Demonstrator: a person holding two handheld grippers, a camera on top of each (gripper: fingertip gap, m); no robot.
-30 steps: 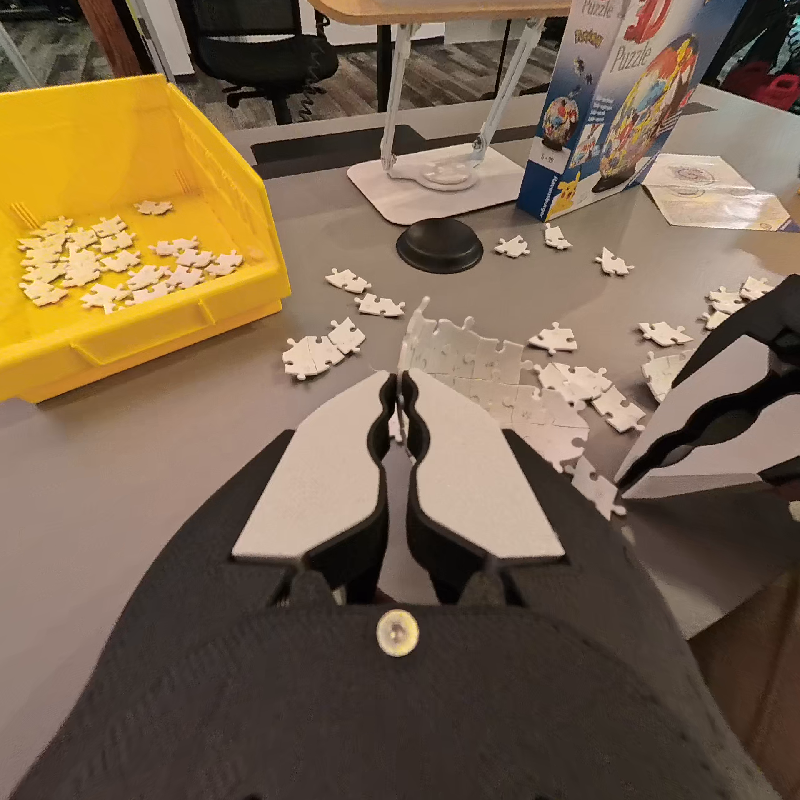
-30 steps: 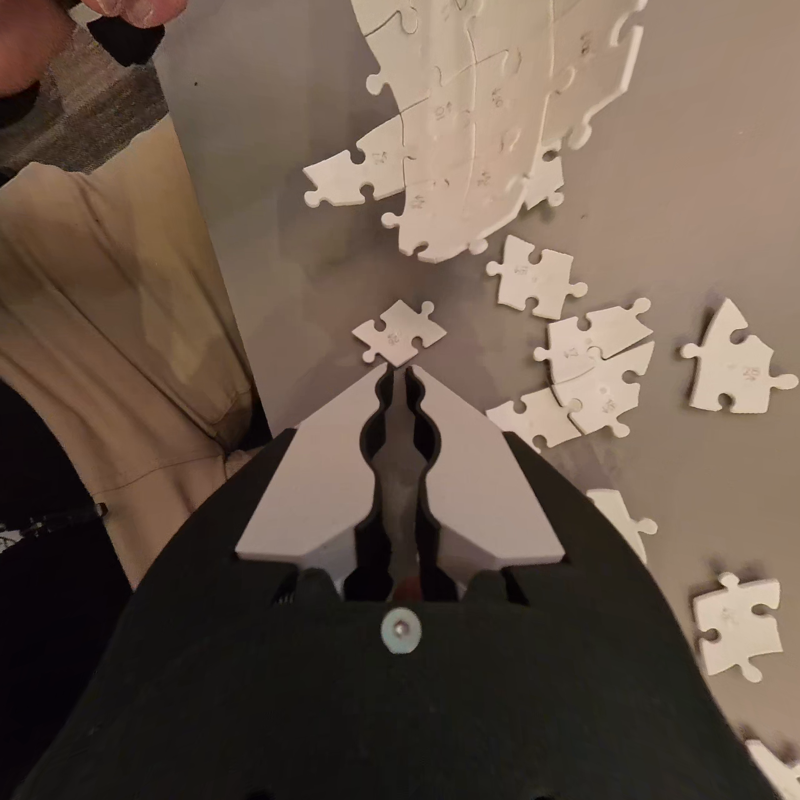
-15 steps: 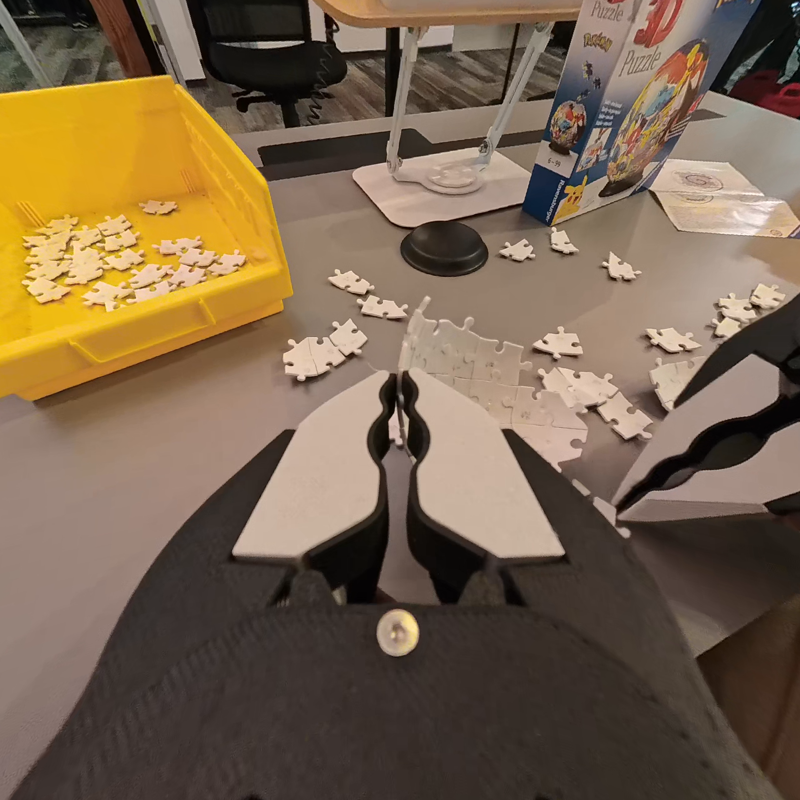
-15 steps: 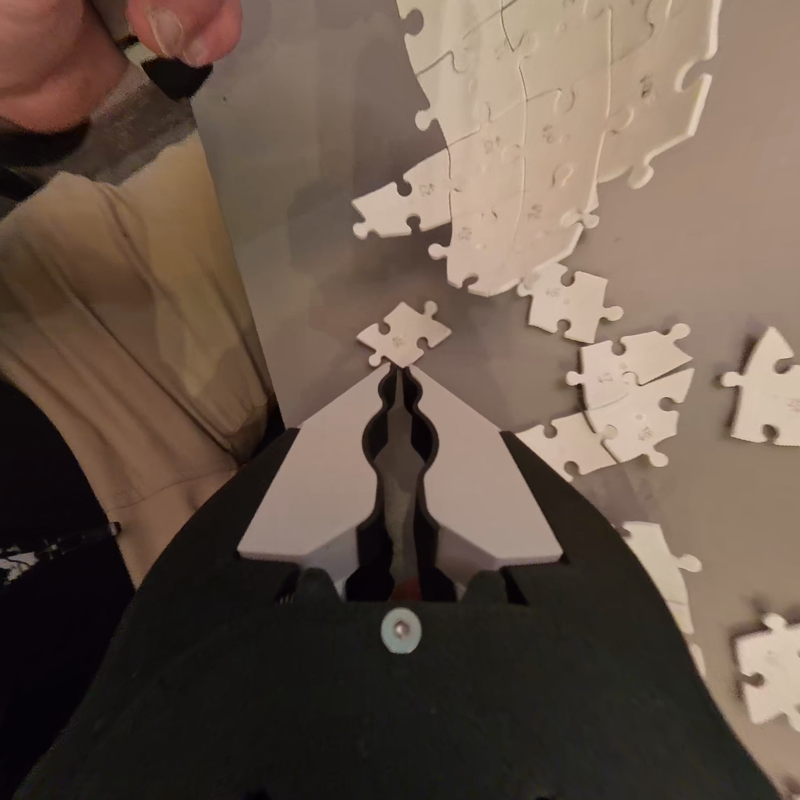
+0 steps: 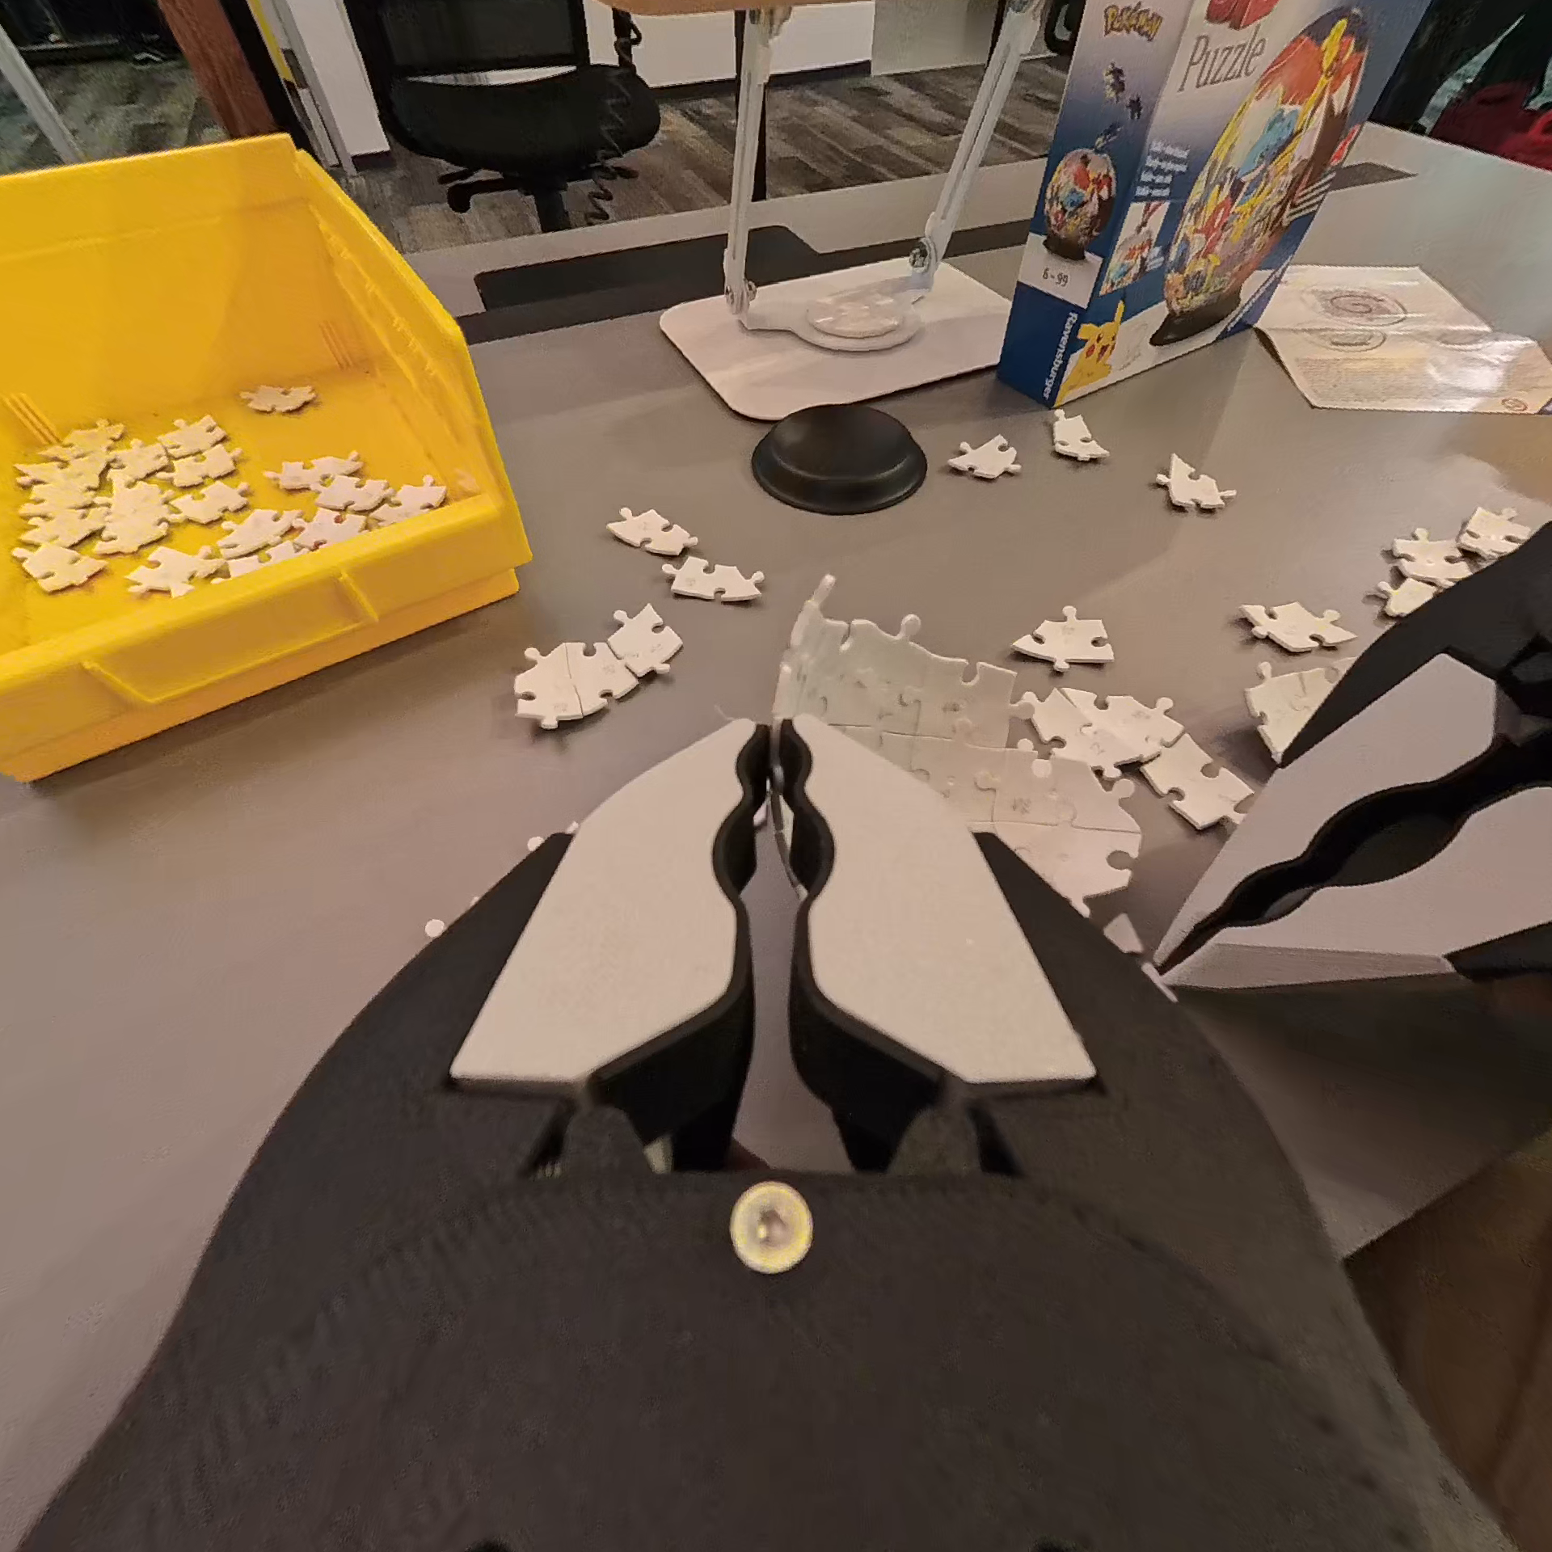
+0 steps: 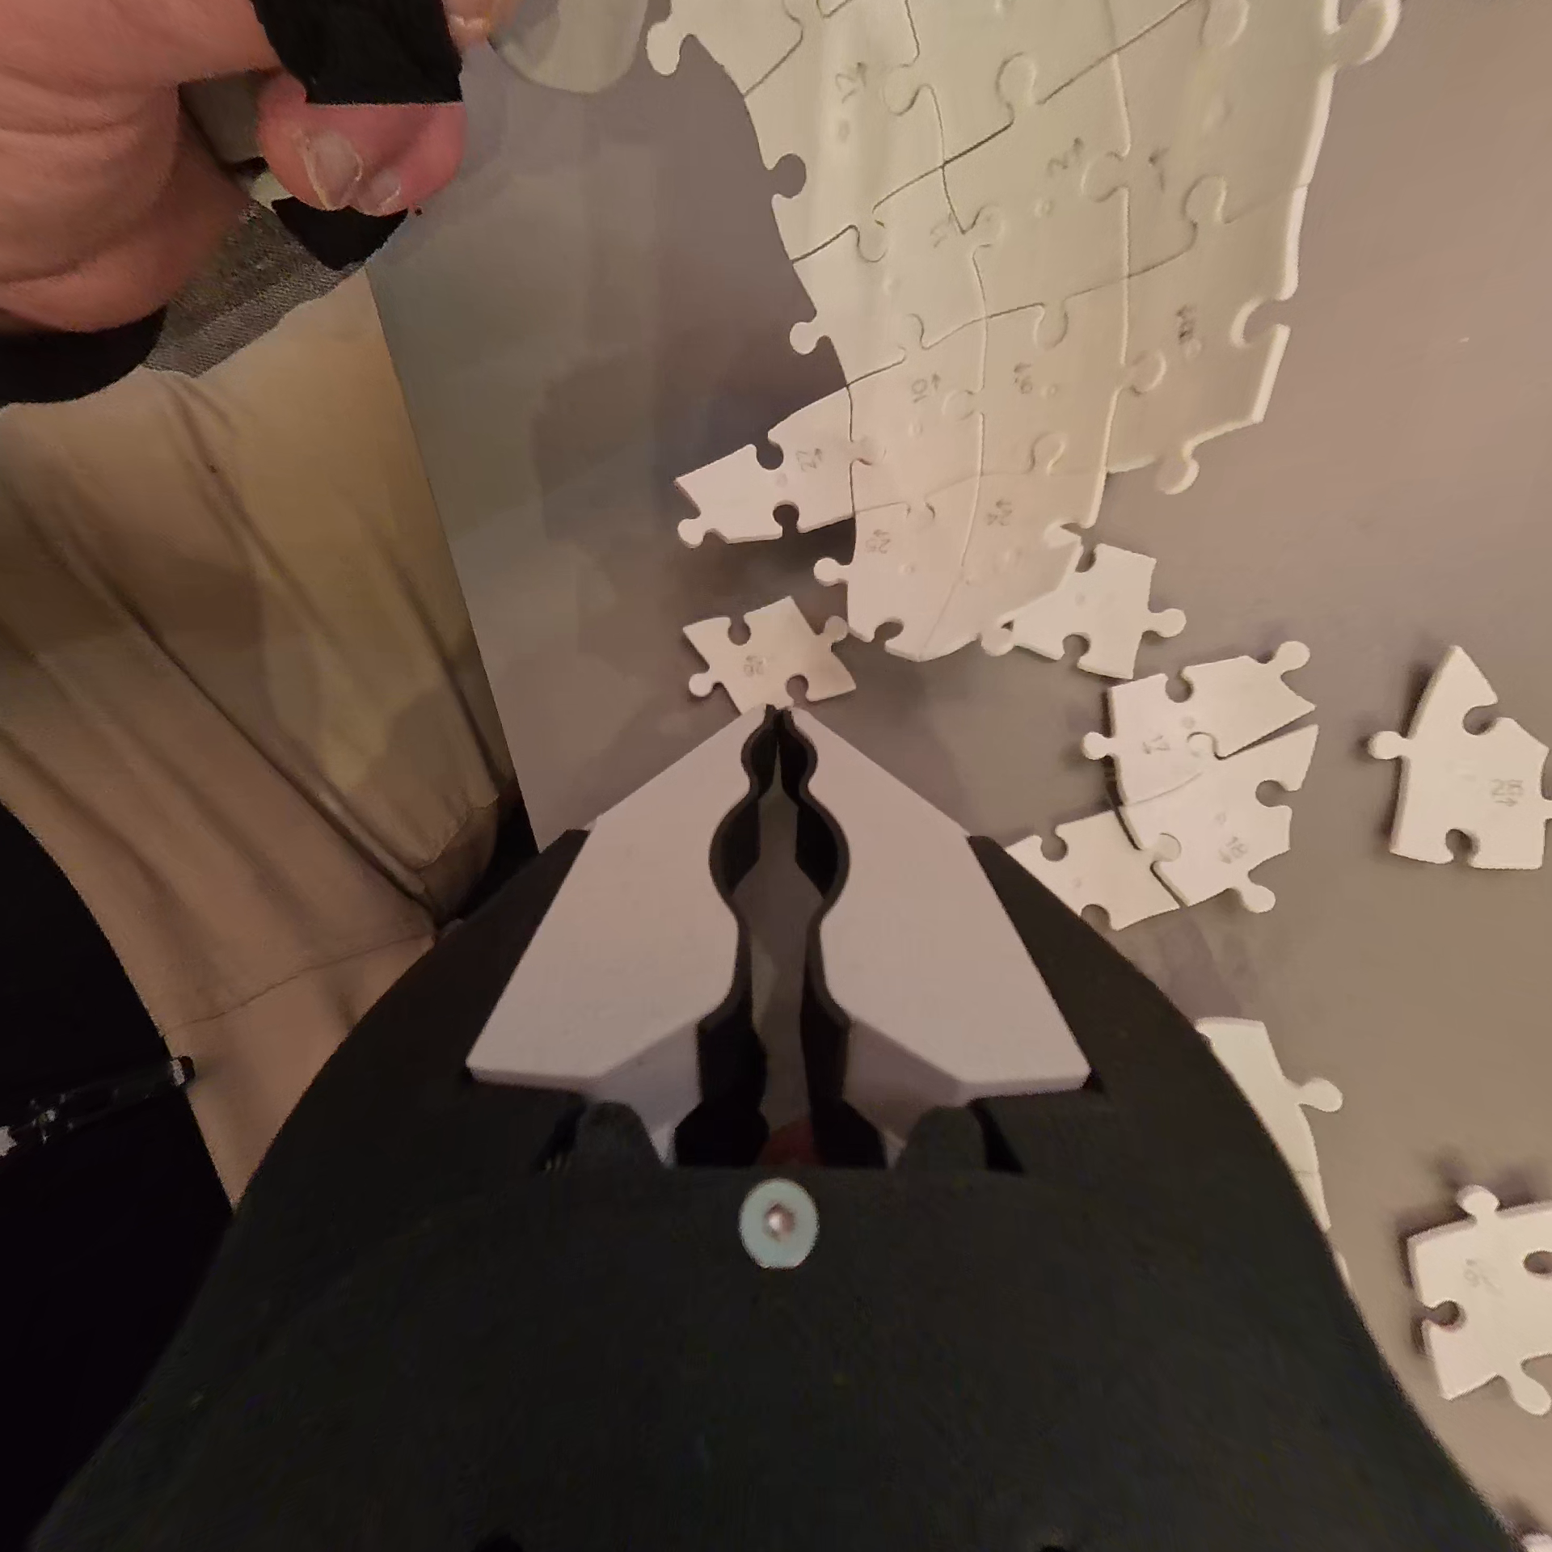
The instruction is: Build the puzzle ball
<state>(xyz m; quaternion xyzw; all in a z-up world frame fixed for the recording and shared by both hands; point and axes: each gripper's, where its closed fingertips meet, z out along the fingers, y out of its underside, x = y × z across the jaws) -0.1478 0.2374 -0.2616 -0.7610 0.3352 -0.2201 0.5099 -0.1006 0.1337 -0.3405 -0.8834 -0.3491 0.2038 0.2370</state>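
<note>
The assembled curved section of white puzzle pieces (image 5: 924, 697) stands tilted on the grey table (image 5: 294, 882). My left gripper (image 5: 777, 732) is shut on its near left edge. In the right wrist view the section (image 6: 1008, 294) fills the upper middle. My right gripper (image 6: 778, 714) is shut on a single white puzzle piece (image 6: 768, 655), held just below and left of the section's lower edge, apart from it. The right gripper also shows at the right of the left wrist view (image 5: 1163, 966).
A yellow bin (image 5: 403, 353) with several loose pieces sits at the left. A black round stand (image 5: 840, 458), a white lamp base (image 5: 840, 353), the puzzle box (image 5: 1176, 193) and a paper sheet (image 5: 1386, 344) lie behind. Loose pieces (image 6: 1209, 806) scatter right. A hand (image 6: 126, 168) is at the table's near edge. Tip to tip, the grippers are about 15 cm apart.
My right gripper has closed on the single piece and carried it toward the assembled section's lower edge. The left gripper stays shut on the section, with little movement.
</note>
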